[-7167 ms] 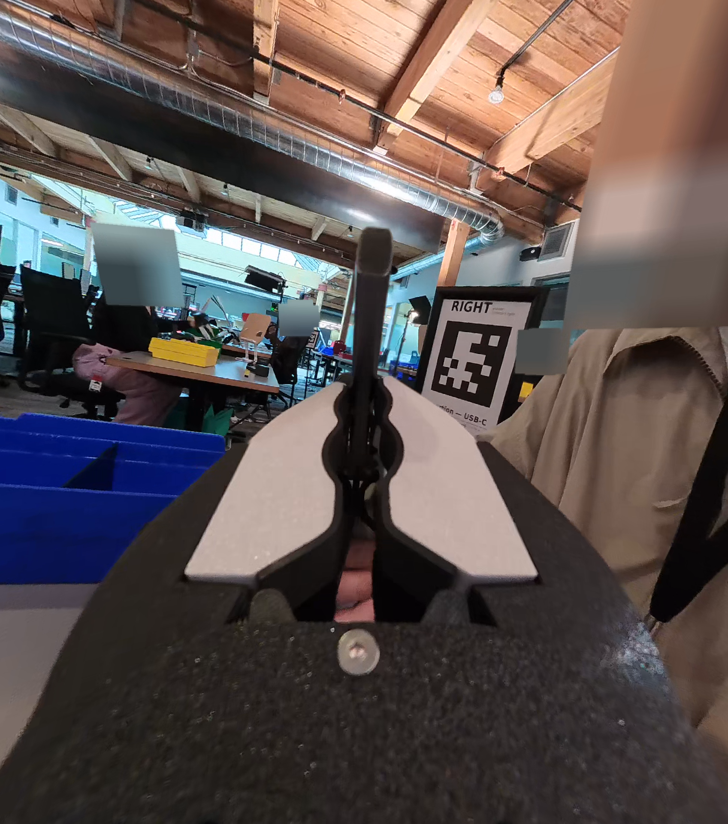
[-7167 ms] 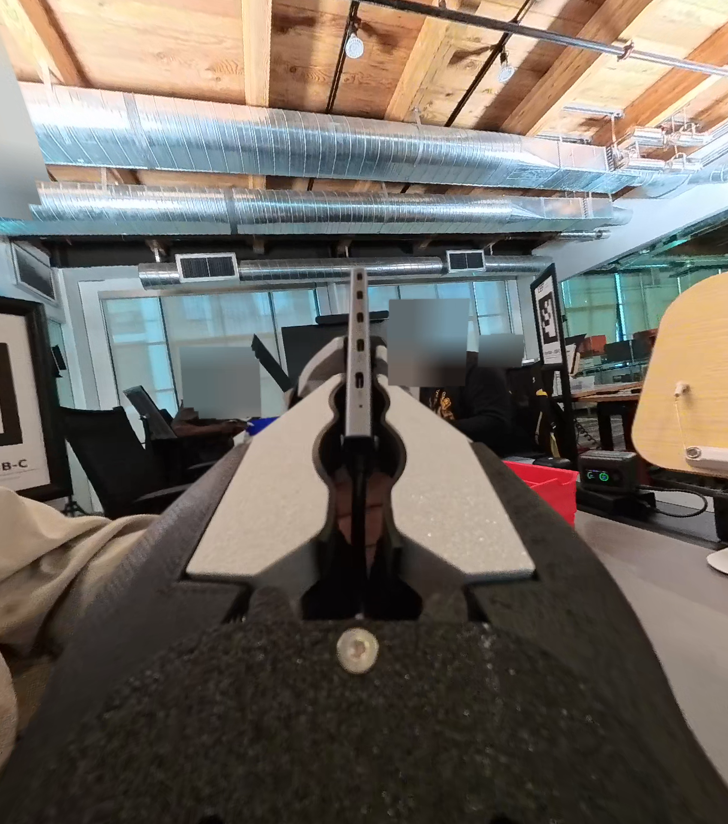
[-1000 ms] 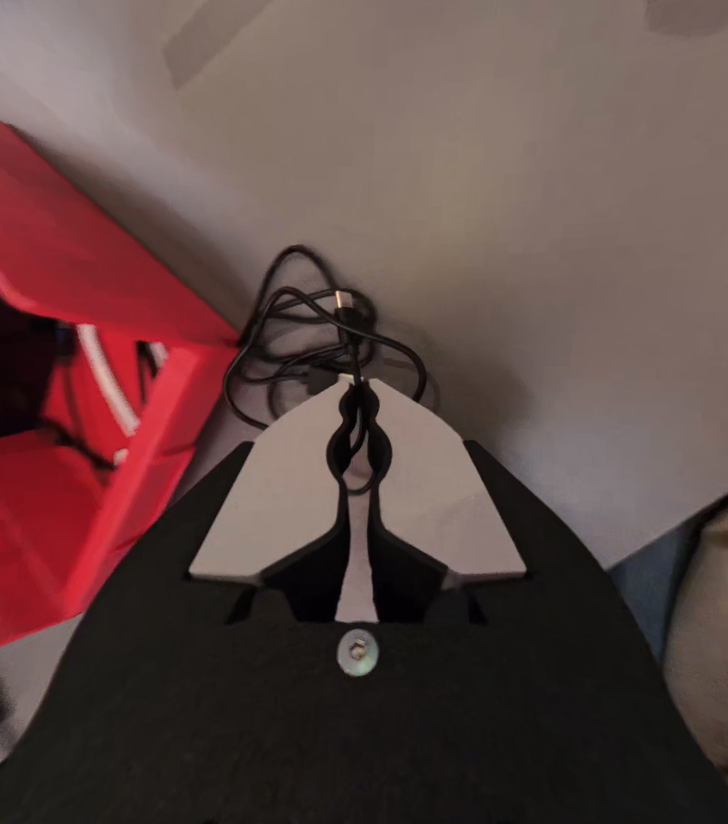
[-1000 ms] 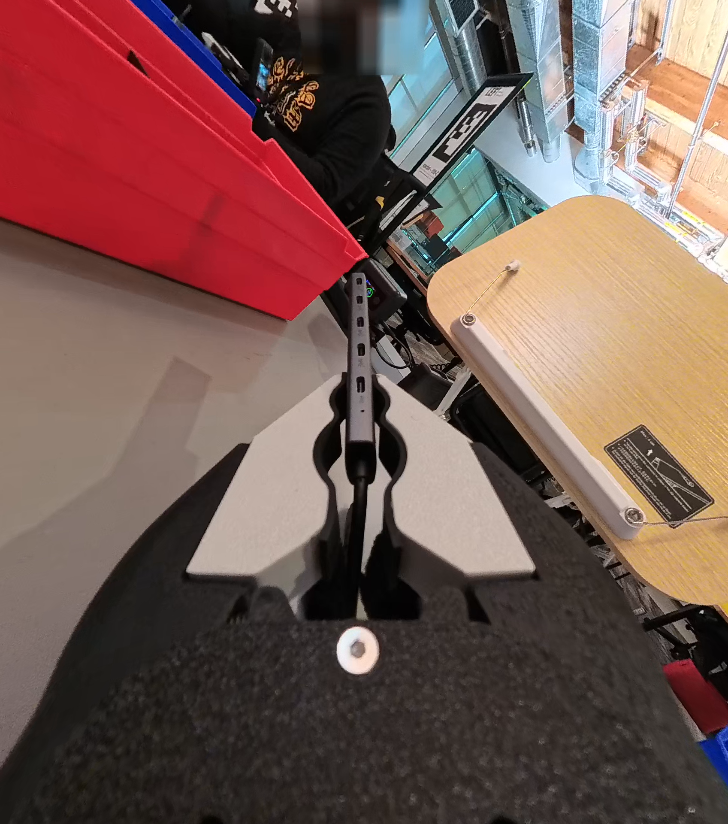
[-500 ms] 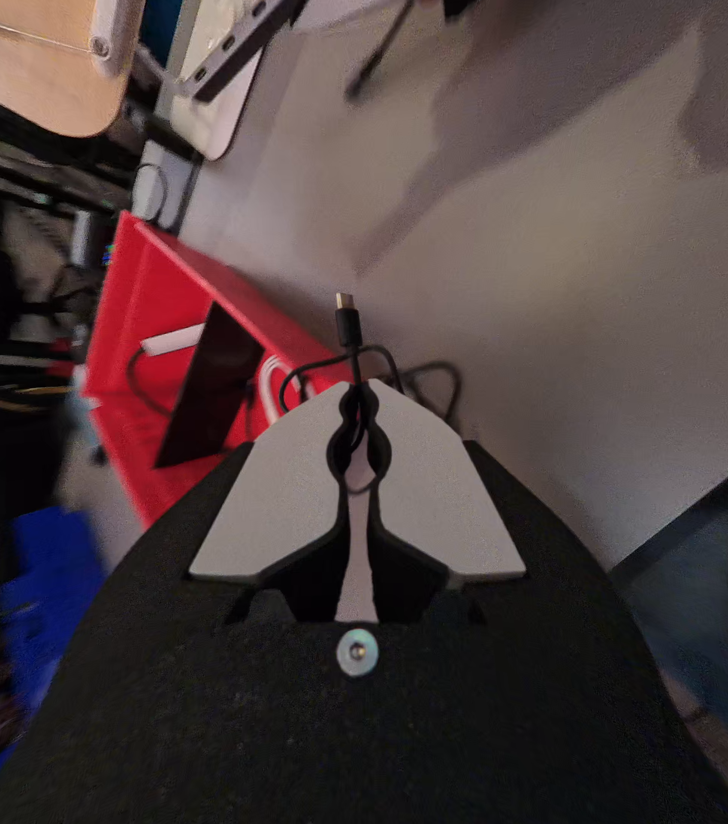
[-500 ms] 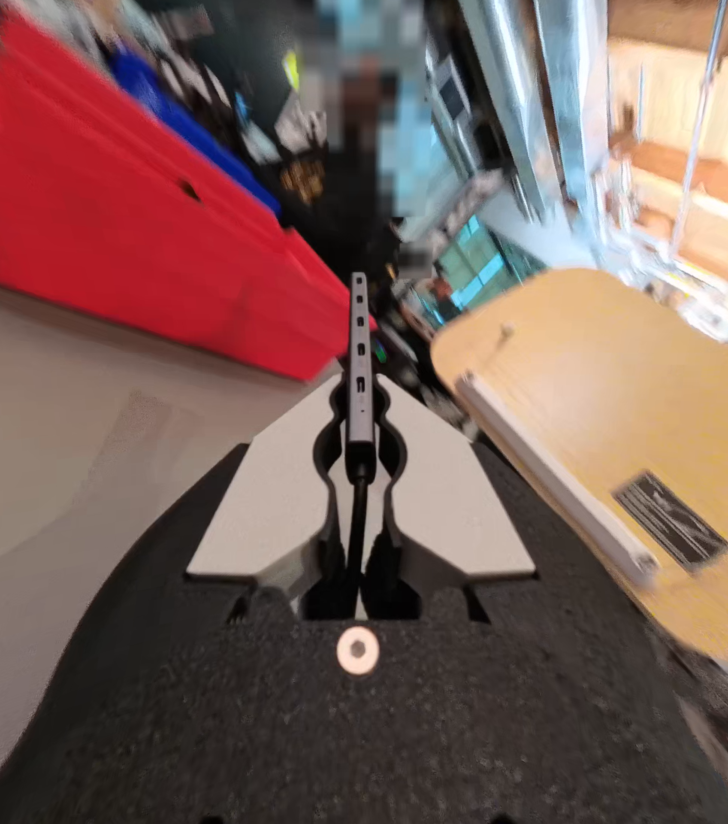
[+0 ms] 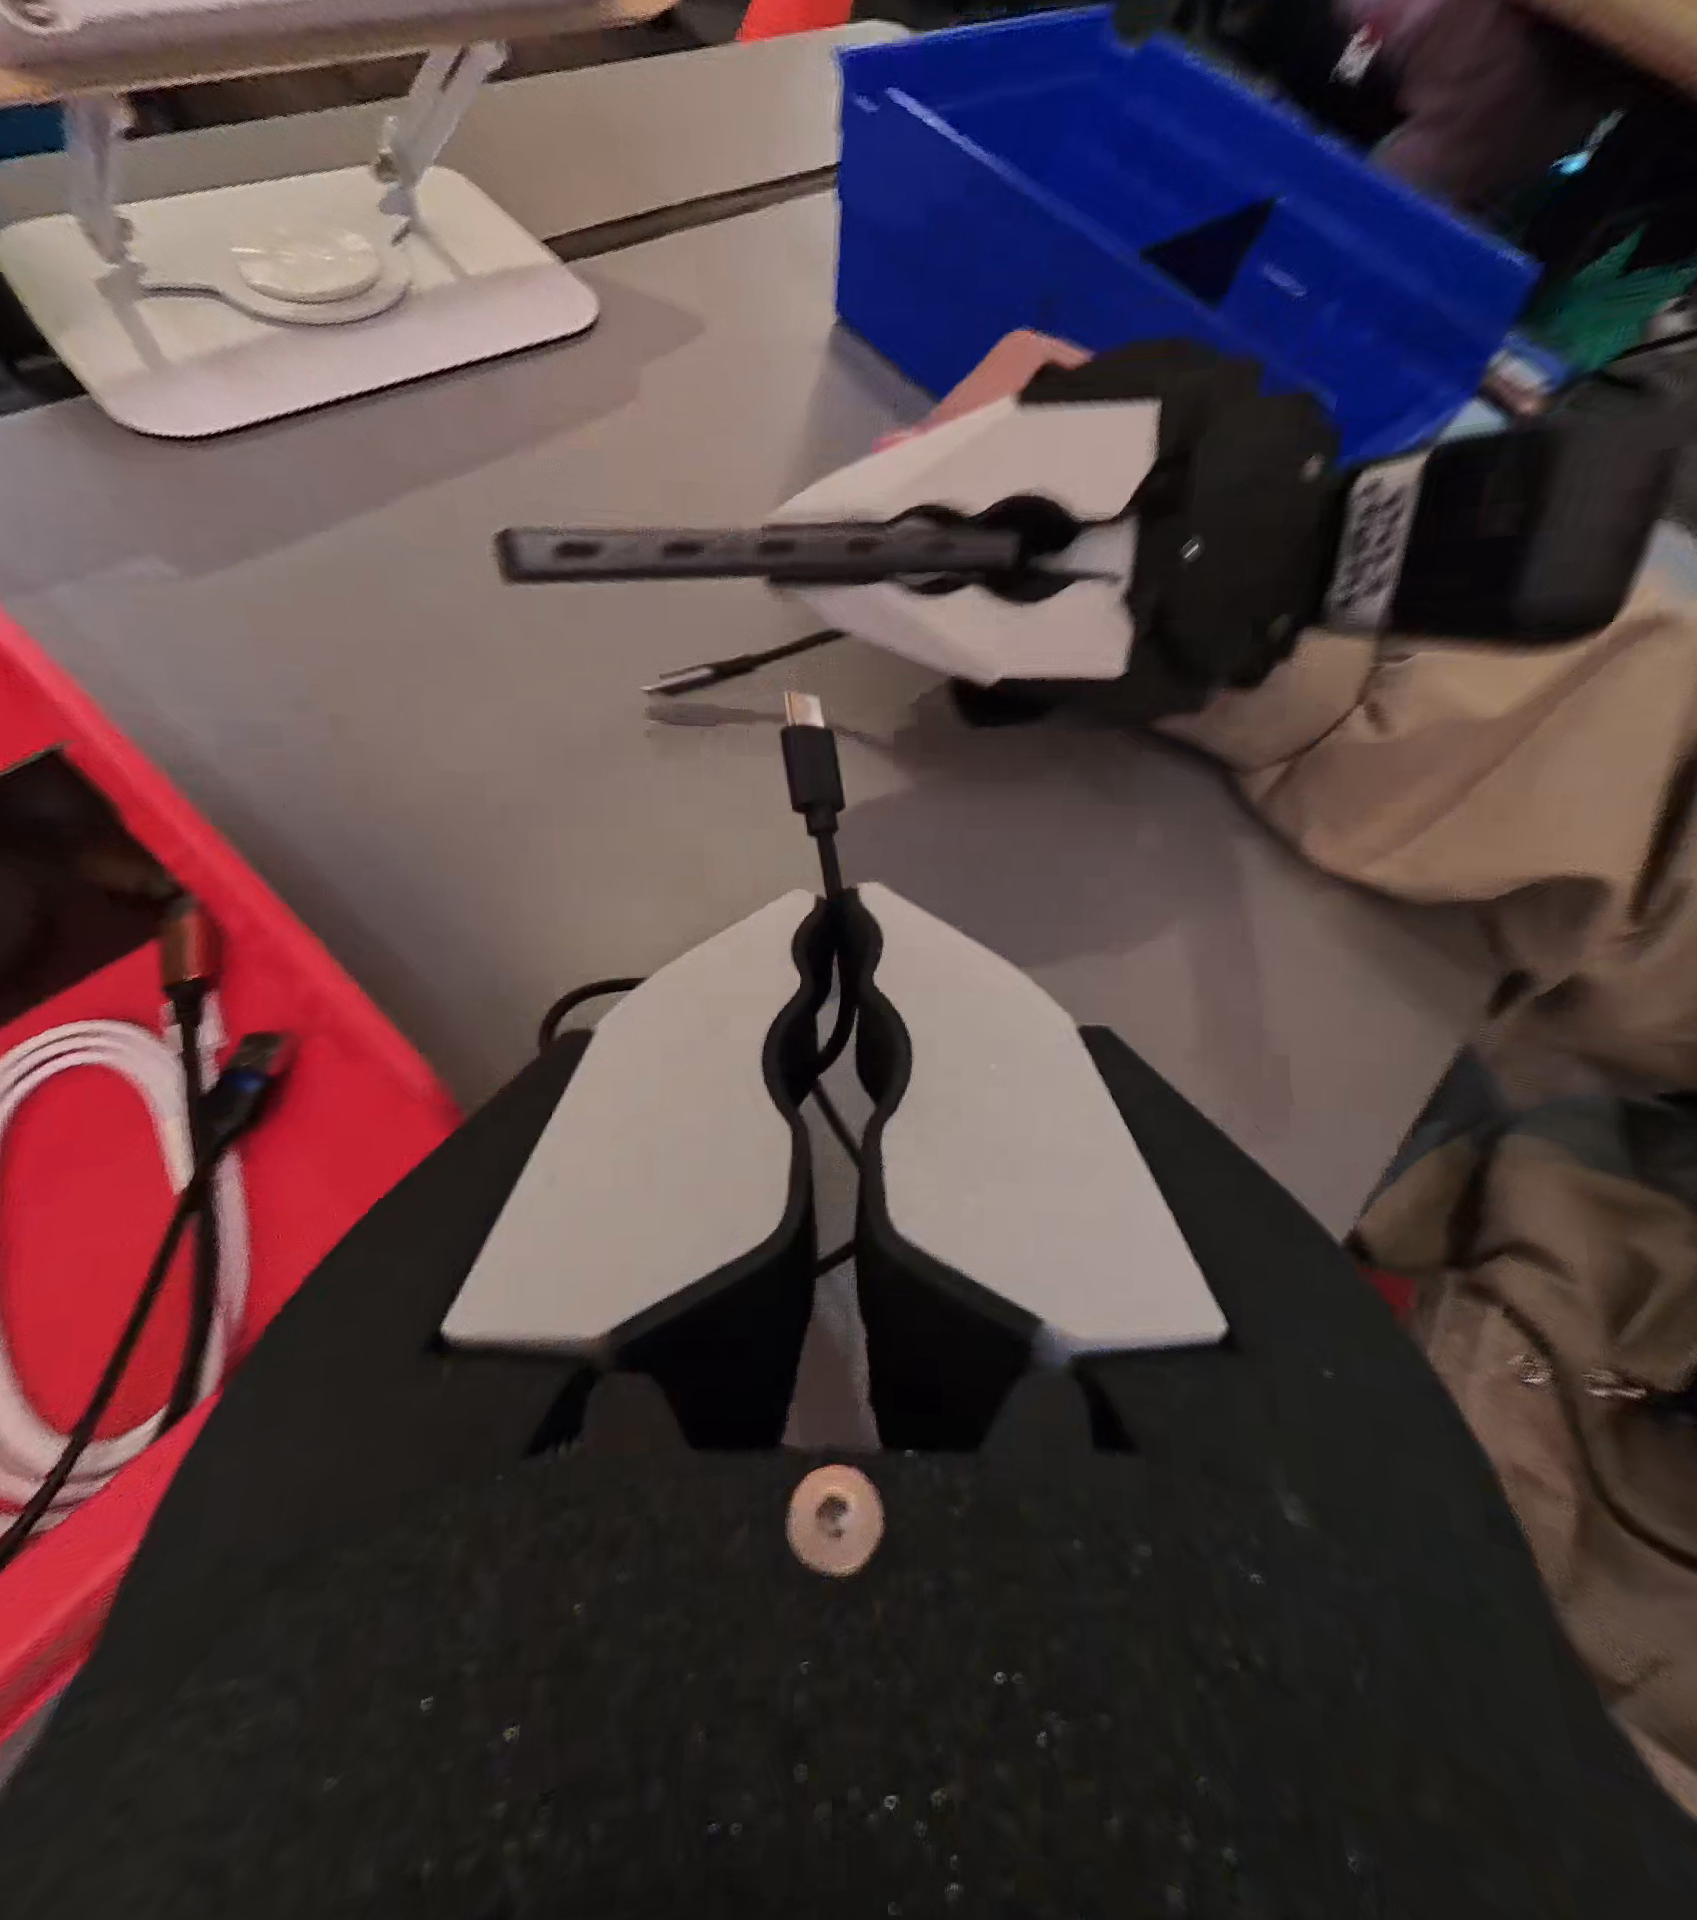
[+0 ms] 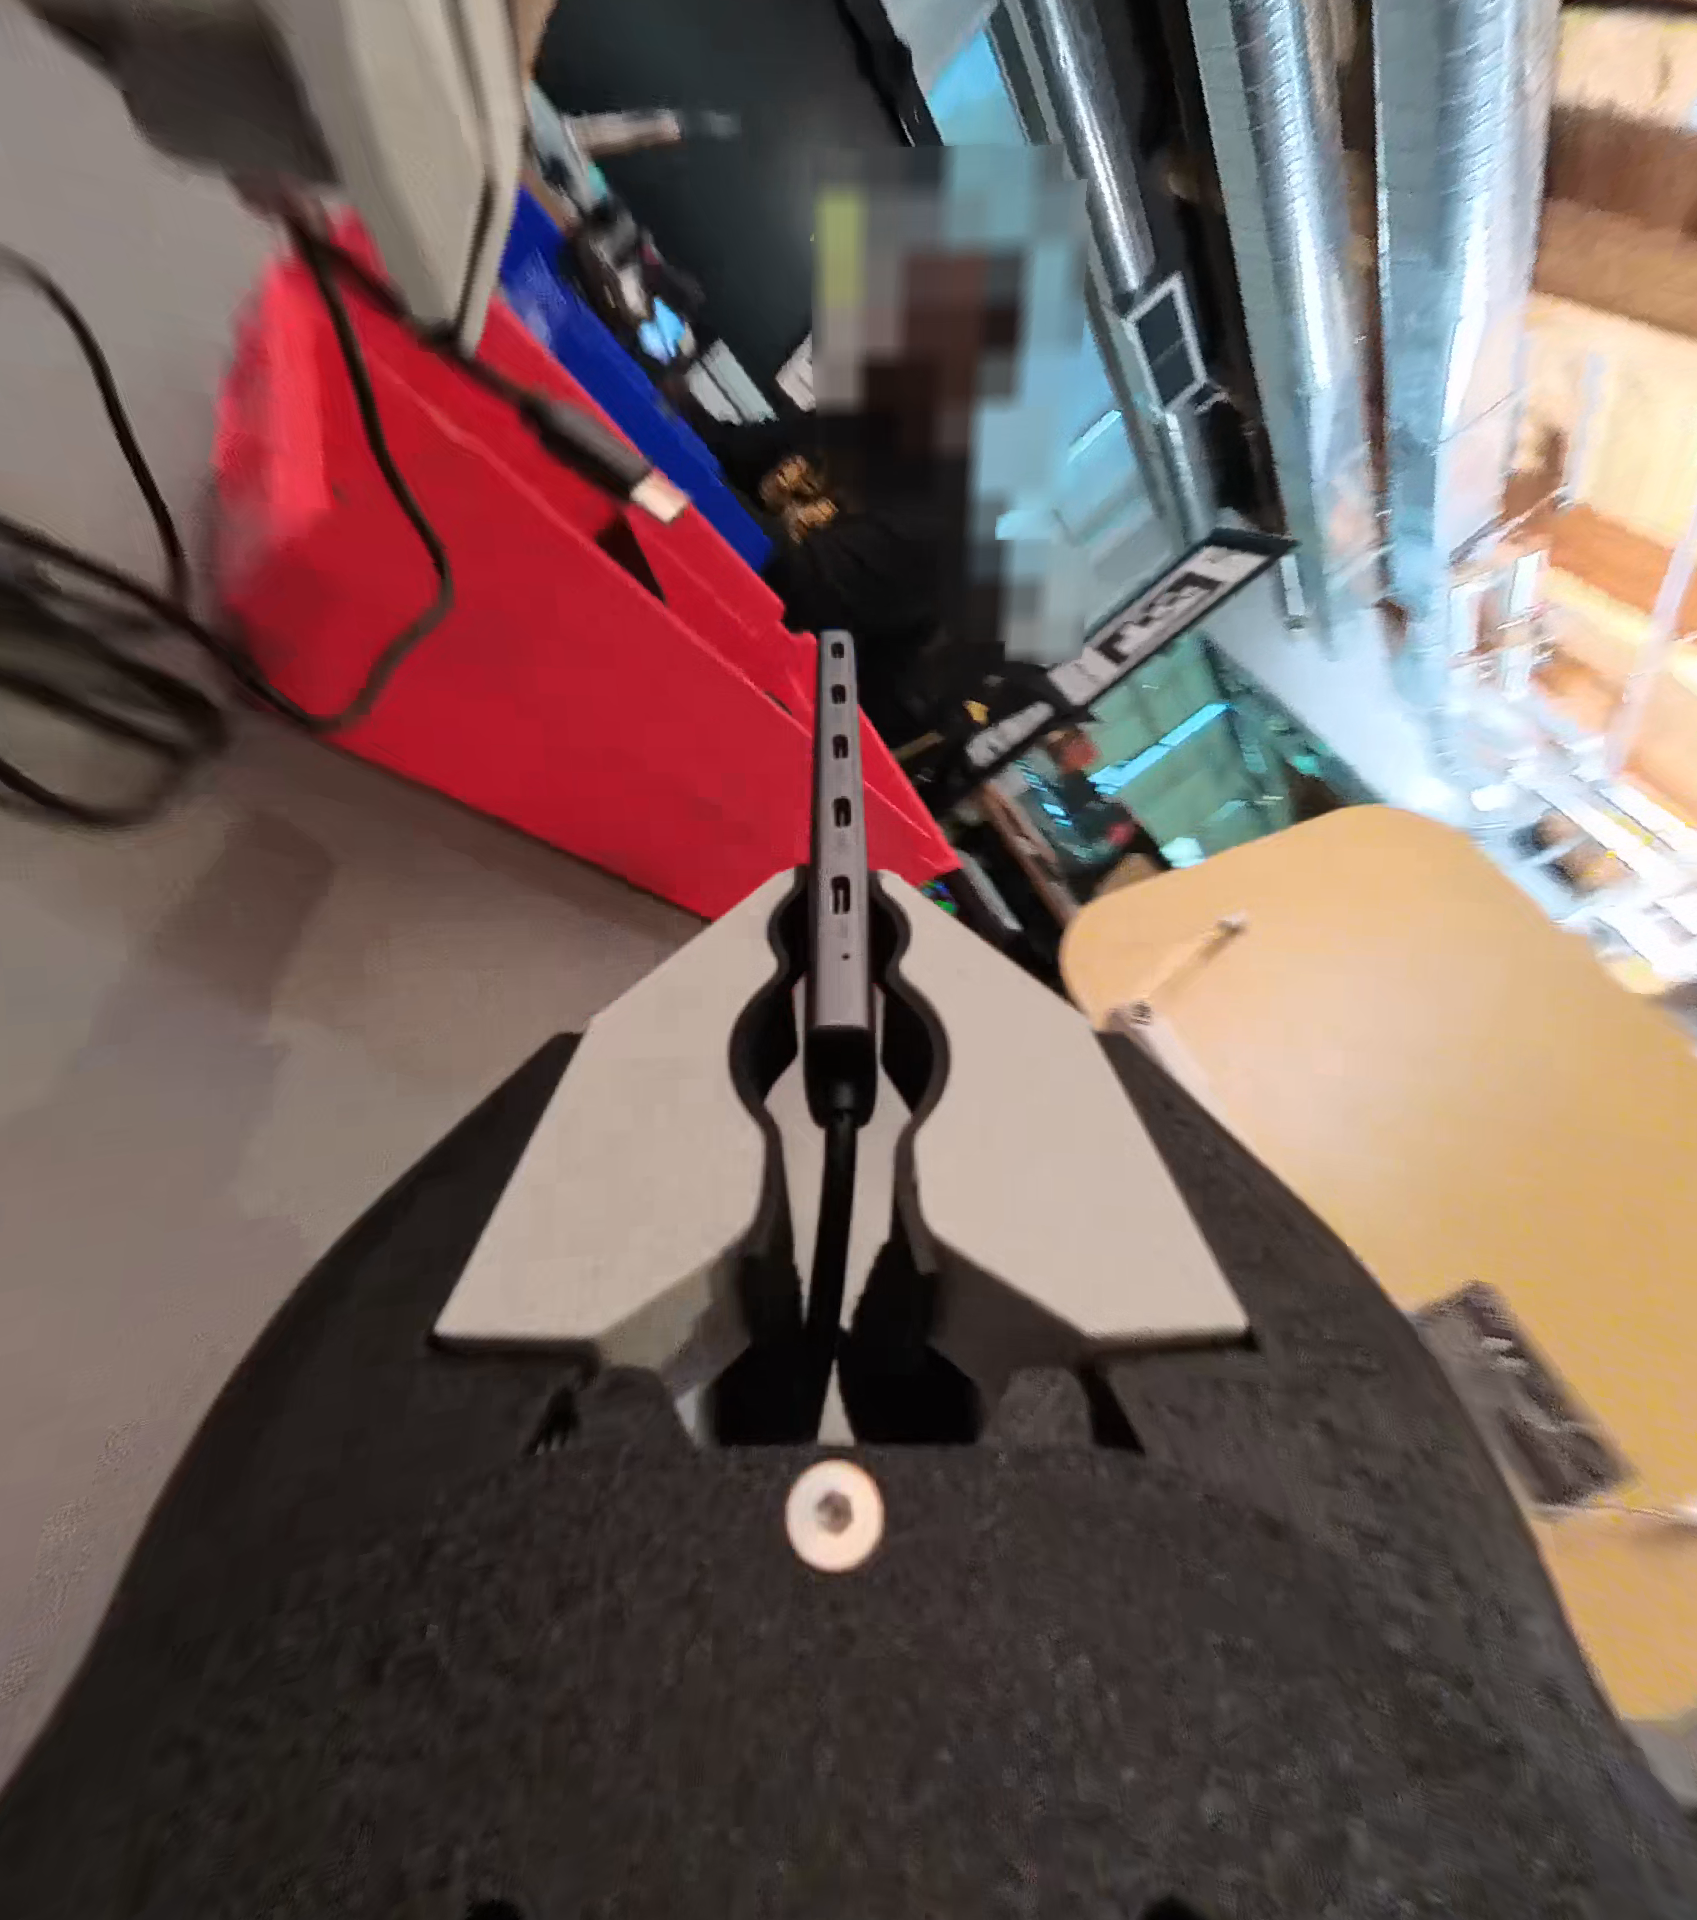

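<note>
Grey tabletop (image 7: 428,675) beneath: left gripper (image 7: 831,904) clamps black cable (image 7: 828,862), plug (image 7: 808,753) aimed just below the grey hub (image 7: 719,551), which lies crosswise, clamped in right gripper (image 7: 802,556).

Nothing can be read with certainty. A white label with black marks (image 7: 1376,551) sits on the far gripper's body at the right, blurred. A black-and-white coded sign (image 8: 1150,623) stands far off, tilted and smeared.
</note>
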Demonstrator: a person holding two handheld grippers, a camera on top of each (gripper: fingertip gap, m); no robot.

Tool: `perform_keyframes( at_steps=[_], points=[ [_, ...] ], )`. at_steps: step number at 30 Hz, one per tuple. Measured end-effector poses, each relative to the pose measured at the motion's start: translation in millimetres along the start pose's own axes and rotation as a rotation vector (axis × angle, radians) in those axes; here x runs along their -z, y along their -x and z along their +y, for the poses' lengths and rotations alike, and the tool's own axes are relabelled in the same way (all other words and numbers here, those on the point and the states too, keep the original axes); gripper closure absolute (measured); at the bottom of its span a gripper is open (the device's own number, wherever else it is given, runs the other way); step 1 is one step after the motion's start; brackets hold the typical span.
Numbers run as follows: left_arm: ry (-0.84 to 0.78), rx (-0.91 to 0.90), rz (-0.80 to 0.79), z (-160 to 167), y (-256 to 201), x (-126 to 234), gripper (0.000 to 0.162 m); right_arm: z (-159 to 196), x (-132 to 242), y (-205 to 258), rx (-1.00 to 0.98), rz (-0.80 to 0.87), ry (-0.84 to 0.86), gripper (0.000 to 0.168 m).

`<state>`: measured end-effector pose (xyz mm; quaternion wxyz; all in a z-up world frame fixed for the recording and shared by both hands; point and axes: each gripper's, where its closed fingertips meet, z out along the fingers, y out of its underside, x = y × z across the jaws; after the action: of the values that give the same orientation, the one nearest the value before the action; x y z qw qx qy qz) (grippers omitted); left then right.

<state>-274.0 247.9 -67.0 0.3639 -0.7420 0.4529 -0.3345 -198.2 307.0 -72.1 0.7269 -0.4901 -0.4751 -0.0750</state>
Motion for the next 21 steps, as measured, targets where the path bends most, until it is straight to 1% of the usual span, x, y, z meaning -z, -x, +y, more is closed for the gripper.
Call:
perform_keyframes(
  at_steps=[1, 3, 7, 10, 21],
  points=[
    [0.005, 0.005, 0.020, -3.1, -3.7, -4.3, 0.161, 3.1, -1.2, -0.6, 0.079, 0.033, 0.028, 0.161],
    [0.043, 0.002, 0.006, -5.8, -3.1, -15.4, 0.161, 3.4, -1.7, -5.0, 0.203, 0.099, 0.051, 0.161],
    [0.061, 0.048, 0.017, -15.3, 2.0, -36.2, 0.161, 3.3, -1.1, -11.4, 0.350, 0.168, 0.081, 0.161],
    [0.059, 0.081, 0.052, -17.8, 3.5, -43.4, 0.161, 0.8, -0.7, -9.7, 0.463, 0.190, 0.077, 0.160],
    [0.051, 0.136, 0.076, -13.6, 10.7, -37.7, 0.161, 0.2, -3.7, -1.8, 0.585, 0.187, 0.070, 0.160]
  ],
)
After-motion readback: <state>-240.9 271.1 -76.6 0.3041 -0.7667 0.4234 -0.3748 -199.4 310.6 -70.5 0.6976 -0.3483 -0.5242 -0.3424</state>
